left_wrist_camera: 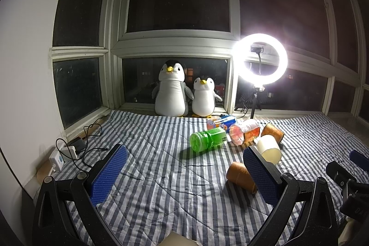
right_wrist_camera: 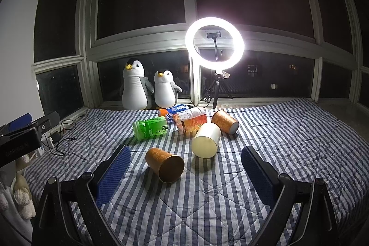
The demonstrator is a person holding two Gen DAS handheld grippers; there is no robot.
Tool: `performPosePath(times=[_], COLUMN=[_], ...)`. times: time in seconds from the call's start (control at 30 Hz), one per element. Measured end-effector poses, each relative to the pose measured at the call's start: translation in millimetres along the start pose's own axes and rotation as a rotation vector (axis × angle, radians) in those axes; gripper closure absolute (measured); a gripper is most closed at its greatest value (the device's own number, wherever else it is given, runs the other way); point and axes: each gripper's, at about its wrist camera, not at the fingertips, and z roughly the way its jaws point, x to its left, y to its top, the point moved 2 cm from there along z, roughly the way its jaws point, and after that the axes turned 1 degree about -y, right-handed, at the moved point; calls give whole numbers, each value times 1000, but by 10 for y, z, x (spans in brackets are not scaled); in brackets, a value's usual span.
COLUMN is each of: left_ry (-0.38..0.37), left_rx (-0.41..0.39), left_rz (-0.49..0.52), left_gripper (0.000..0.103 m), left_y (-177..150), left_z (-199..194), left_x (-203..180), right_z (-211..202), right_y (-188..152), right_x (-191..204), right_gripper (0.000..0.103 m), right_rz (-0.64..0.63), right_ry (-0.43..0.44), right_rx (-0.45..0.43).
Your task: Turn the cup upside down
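Note:
Three cups lie on their sides on the striped quilt. The near orange cup (right_wrist_camera: 165,165) lies with its open mouth toward me, between my right gripper's open fingers and just ahead of them; it also shows in the left wrist view (left_wrist_camera: 239,176). A white cup (right_wrist_camera: 206,140) (left_wrist_camera: 269,149) lies behind it. A second orange cup (right_wrist_camera: 224,121) (left_wrist_camera: 273,131) lies further back. My right gripper (right_wrist_camera: 185,166) is open and empty. My left gripper (left_wrist_camera: 184,170) is open and empty, with the near orange cup beside its right finger.
A green bottle (right_wrist_camera: 151,128), an orange-label bottle (right_wrist_camera: 191,122) and a blue-orange bottle (right_wrist_camera: 173,111) lie on the quilt (right_wrist_camera: 276,142). Two plush penguins (right_wrist_camera: 135,87) stand at the window. A ring light (right_wrist_camera: 214,43) on a tripod glares. Cables and a power strip (left_wrist_camera: 66,152) lie at left.

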Motion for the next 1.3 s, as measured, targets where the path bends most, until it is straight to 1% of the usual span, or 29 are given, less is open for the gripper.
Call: performPosePath(times=[0.63, 0.67, 0.73, 1.1, 1.3], left_ry=[-3, -5, -11, -56, -97], left_rx=[6, 9, 14, 86, 154], left_rz=[3, 4, 5, -1, 25], left_gripper=[1, 1, 1, 1, 1], left_y=[-44, -50, -66, -99, -113], left_z=[27, 31, 51, 396, 782], left_x=[-6, -5, 1, 43, 52], right_z=[21, 46, 47, 109, 182], right_y=[-29, -110, -124, -113, -134], right_x=[5, -58, -62, -51, -110], right_gripper=[8, 8, 8, 8, 8], right_rz=[1, 4, 4, 17, 30], right_ry=[0, -1, 1, -2, -7], right_rx=[5, 6, 8, 28, 45])
